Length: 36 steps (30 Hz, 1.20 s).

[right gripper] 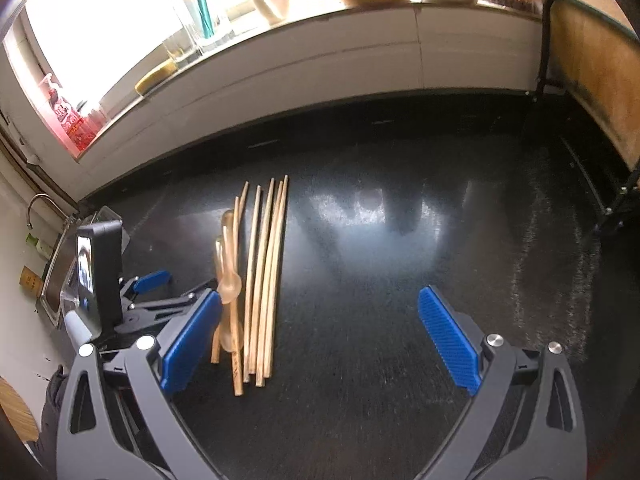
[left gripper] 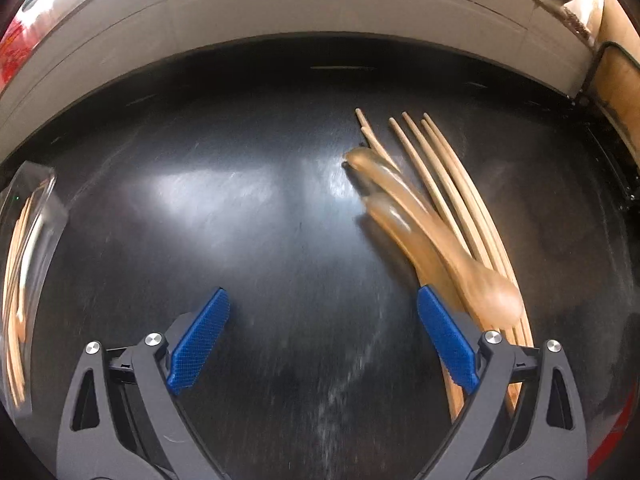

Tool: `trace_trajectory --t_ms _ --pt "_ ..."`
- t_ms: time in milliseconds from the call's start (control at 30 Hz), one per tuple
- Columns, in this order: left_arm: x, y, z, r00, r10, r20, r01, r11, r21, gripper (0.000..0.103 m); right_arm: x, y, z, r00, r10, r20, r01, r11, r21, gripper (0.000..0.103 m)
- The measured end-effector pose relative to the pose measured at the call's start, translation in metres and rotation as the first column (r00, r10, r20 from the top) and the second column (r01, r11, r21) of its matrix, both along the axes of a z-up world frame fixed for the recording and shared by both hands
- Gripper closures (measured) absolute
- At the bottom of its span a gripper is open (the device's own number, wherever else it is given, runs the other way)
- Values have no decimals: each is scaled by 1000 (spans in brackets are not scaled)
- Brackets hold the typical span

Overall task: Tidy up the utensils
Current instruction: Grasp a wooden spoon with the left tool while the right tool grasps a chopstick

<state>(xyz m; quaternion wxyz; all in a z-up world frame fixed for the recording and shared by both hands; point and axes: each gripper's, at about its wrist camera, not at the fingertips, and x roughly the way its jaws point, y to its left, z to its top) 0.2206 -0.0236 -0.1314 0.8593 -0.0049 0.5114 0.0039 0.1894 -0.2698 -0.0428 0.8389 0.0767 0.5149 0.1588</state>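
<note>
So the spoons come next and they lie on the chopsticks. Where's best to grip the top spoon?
Probably the top spoon by its thin handle, from above, jaws across it. Its bowl is broad and rounded, and chopsticks crowd its right side; the left gripper sits open nearby.

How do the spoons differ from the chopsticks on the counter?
The spoons are translucent amber with rounded bowls; the chopsticks are pale, thin, straight sticks. The spoons lie on the left of the pile, crossing over one chopstick; the other chopsticks lie nearly parallel on the right. There look to be two spoons against about six chopsticks. Both lie loose on the black counter, ungripped.
</note>
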Motion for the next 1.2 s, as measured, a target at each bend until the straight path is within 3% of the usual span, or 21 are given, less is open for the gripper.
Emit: trace_trajectory --t_ms 233,300,400,500,733,800,833,967,1033,1200 --pt "29 -17 -3 999 -43 7 43 999 21 10 22 14 -23 999 22 -42 -23 999 -23 8" --pt "33 -22 2 998 -59 9 60 998 -10 10 26 16 -24 999 20 -40 -21 999 -27 8" --pt "35 -29 7 995 -97 36 95 995 39 10 32 16 -26 999 12 -46 -13 1000 -23 8" --pt "36 -23 12 996 -87 36 88 996 -16 10 33 16 -27 999 11 -47 -12 1000 -27 8" --pt "29 -40 21 988 -136 70 137 991 -4 10 36 15 -30 999 13 -47 -14 1000 -28 10" --pt "39 -42 13 989 -140 47 140 990 2 11 36 16 -30 999 16 -47 -17 999 -28 14" --pt "38 -39 9 990 -136 35 136 991 -5 12 35 16 -29 999 18 -42 -20 999 -27 14" --pt "36 -33 2 991 -131 20 132 991 -9 37 33 12 -29 999 17 -38 -18 1000 -22 14" --pt "36 -24 4 990 -137 18 138 989 -47 44 33 13 -30 999 18 -40 -18 1000 -19 15" --pt "35 -12 5 988 -155 19 156 985 -75 49 37 25 -36 997 47 -54 -48 999 -20 17"
